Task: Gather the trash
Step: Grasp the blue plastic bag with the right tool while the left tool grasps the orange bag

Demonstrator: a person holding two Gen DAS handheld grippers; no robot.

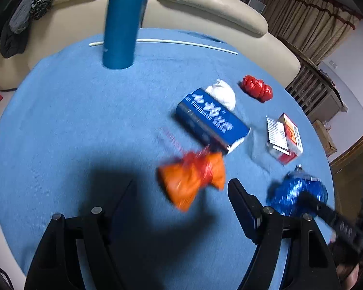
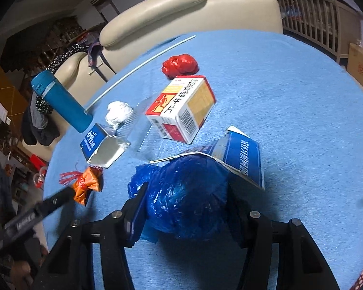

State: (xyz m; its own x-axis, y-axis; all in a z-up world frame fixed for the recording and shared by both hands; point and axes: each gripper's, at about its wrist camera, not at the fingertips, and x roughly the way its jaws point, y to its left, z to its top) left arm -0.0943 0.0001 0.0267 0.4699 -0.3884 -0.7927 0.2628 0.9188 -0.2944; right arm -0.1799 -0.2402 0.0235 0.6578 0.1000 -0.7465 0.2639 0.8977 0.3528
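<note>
- Blue-clothed bench [image 1: 60, 120] fronts a cream sofa [image 1: 205, 7].
- Right gripper [image 2: 185, 207] tilts down, jaws clamping the blue bag [image 2: 186, 198].
- Left gripper [image 1: 181, 193] angles down, jaws wide, empty, beside the orange wrapper [image 1: 193, 181].

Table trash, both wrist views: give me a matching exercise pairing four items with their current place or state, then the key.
Items:
1. blue plastic bag
2. orange wrapper
3. white paper ball
4. red crumpled bag

Places or states:
A. lying just beyond the medicine box
B. between the right gripper fingers
C. just ahead of the open left gripper
D. next to the open blue carton

Pairs: 1-B, 2-C, 3-D, 4-A
</note>
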